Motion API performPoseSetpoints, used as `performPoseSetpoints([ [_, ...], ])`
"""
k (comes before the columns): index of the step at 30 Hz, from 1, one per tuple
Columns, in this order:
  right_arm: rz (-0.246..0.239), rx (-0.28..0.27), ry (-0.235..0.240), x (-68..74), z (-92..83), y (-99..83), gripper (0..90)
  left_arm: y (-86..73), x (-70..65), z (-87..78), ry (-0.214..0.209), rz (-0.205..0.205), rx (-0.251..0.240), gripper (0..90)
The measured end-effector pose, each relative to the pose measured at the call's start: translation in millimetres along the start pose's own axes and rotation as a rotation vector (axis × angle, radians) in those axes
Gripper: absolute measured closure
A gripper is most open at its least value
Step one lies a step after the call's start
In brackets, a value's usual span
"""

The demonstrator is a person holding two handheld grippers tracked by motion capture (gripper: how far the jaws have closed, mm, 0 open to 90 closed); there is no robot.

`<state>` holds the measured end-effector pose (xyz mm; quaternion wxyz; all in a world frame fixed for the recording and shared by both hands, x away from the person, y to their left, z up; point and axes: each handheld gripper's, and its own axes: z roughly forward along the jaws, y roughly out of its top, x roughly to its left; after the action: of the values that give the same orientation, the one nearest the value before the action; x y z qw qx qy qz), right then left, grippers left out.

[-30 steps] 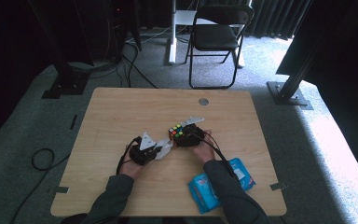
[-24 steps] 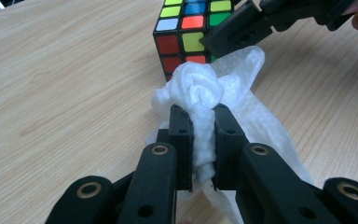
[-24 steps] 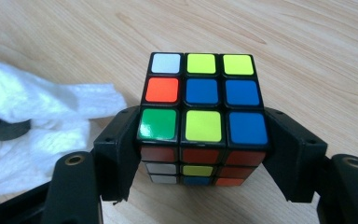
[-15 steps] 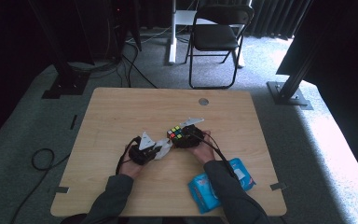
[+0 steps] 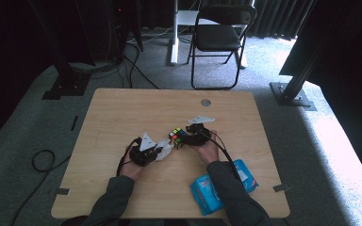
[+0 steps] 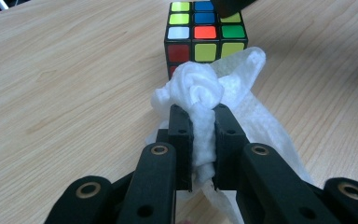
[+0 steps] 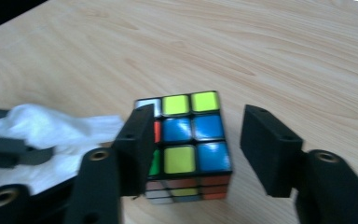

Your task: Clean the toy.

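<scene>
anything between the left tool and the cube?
Only the white wipe that the left tool is clamped on. In the left gripper view its bunched end sits against the near side of the cube, nothing else.

Bare surface [image 5: 122,113] lies open beyond my jaws; a blue wipes pack [image 5: 202,190] blocks the near edge by my right sleeve [image 5: 231,193].

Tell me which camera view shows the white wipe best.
The left gripper view: the white wipe sits bunched between the left gripper, large and sharp. The right gripper view shows its edge at left; the high view shows a small white patch.
</scene>
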<state>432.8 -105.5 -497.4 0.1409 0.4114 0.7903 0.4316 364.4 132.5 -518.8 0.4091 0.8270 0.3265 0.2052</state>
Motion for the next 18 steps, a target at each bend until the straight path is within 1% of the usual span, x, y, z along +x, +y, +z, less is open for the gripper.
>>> performPoseSetpoints([
  [3, 0.027, -0.003, -0.021, -4.5, 0.2, 0.3, 54.1, 0.3, 0.1, -0.4, 0.000, 0.003, 0.000, 80.9],
  [6, 0.056, 0.003, -0.029, -7.4, 0.2, 0.0, 57.6, 0.2, 0.1, -0.4, 0.000, 0.001, 0.000, 80.9],
  [12, 0.066, 0.015, -0.023, -9.2, 1.9, -0.4, 60.8, 0.3, -0.2, -0.3, -0.001, 0.002, 0.000, 80.9],
  [14, 0.077, 0.015, -0.016, -10.1, 2.3, -0.3, 61.5, 0.3, -0.1, -0.3, 0.000, 0.003, 0.000, 80.9],
  [18, 0.079, 0.019, -0.003, -10.1, 3.5, -0.2, 62.1, 0.5, -0.6, 0.1, 0.000, 0.001, -0.002, 80.9],
])
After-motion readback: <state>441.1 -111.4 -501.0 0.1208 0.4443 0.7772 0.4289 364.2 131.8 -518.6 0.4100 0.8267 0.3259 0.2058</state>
